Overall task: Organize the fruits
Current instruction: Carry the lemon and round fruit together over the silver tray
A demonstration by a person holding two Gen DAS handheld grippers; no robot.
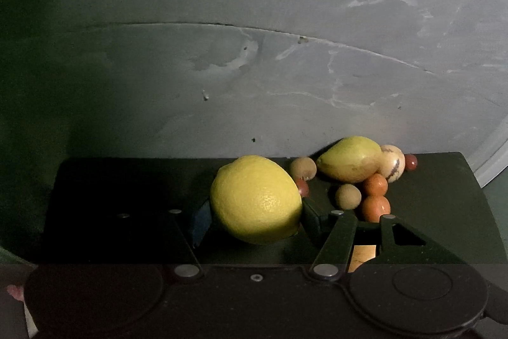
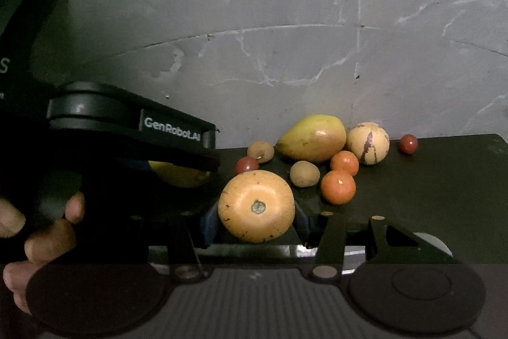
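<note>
My left gripper [image 1: 254, 212] is shut on a yellow lemon [image 1: 255, 199], held just above the dark tabletop [image 1: 127, 180]. In the right wrist view my right gripper [image 2: 255, 220] is shut on a round orange fruit [image 2: 256, 205] with its stem end facing the camera. Behind them lies a cluster: a yellow-green mango [image 2: 312, 137], a cream purple-striped melon [image 2: 367, 143], two small oranges [image 2: 338, 187], two brown round fruits [image 2: 304, 173] and small red fruits [image 2: 246, 165]. The left gripper body [image 2: 133, 129] and a hand [image 2: 47, 231] fill the left of the right wrist view, partly hiding the lemon [image 2: 181, 175].
A grey cracked wall [image 1: 254, 53] stands right behind the dark table. One red fruit [image 2: 408, 143] sits alone at the back right. The table's right edge [image 1: 473, 167] shows in the left wrist view.
</note>
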